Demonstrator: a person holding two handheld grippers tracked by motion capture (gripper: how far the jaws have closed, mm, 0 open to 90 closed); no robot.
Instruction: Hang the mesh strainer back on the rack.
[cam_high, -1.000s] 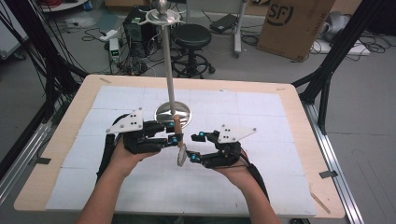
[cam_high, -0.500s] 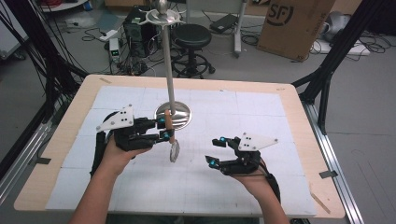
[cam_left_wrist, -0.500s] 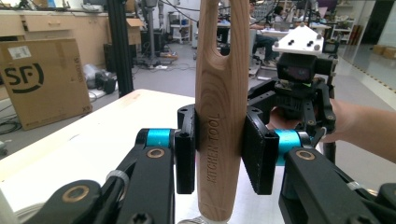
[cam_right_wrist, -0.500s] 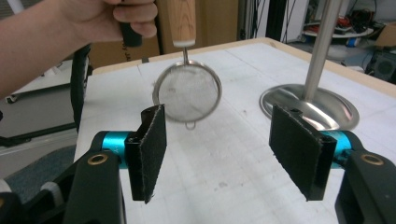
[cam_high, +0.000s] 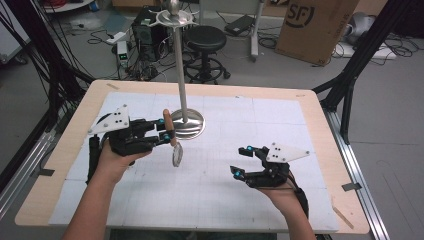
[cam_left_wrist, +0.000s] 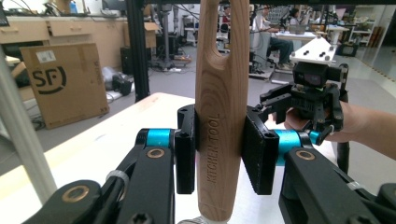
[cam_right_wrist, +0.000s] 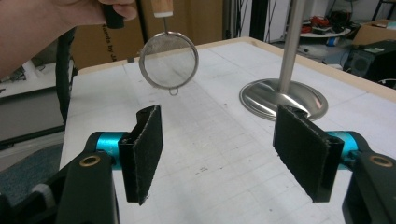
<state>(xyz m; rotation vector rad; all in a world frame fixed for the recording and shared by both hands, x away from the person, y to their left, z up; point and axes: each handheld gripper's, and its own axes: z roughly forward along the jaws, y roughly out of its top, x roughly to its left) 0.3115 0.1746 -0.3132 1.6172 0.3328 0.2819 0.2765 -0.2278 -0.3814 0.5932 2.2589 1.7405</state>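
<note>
L gripper (cam_high: 167, 131) pinched strainer (cam_high: 177, 155) by its wooden handle (cam_left_wrist: 221, 116), left of stand (cam_high: 183, 80). R gripper (cam_high: 240, 161), jaws spread & just been opening, empty. Handover looked done; next prob. hang strainer on stand w/ handle's notch.

- In my left gripper view the strainer's wooden handle (cam_left_wrist: 221, 116) runs off the top edge, and its lower end is cut at six o'clock, so the mesh stays hidden there.
- My left pads (cam_left_wrist: 256, 149) cover both flanks of that handle; the lettering on it is partly lost in the grain.
- In my right gripper view the handle is clipped at twelve o'clock; just its stub tops the mesh bowl (cam_right_wrist: 168, 60).
- The stand's pole (cam_right_wrist: 293, 42) leaves that picture at one o'clock, its top unseen.
- From the high view, the mesh (cam_high: 177, 156) is too small and blurred to make out its weave.
- My right gripper (cam_high: 241, 161) hides its own pad faces from above.
</note>
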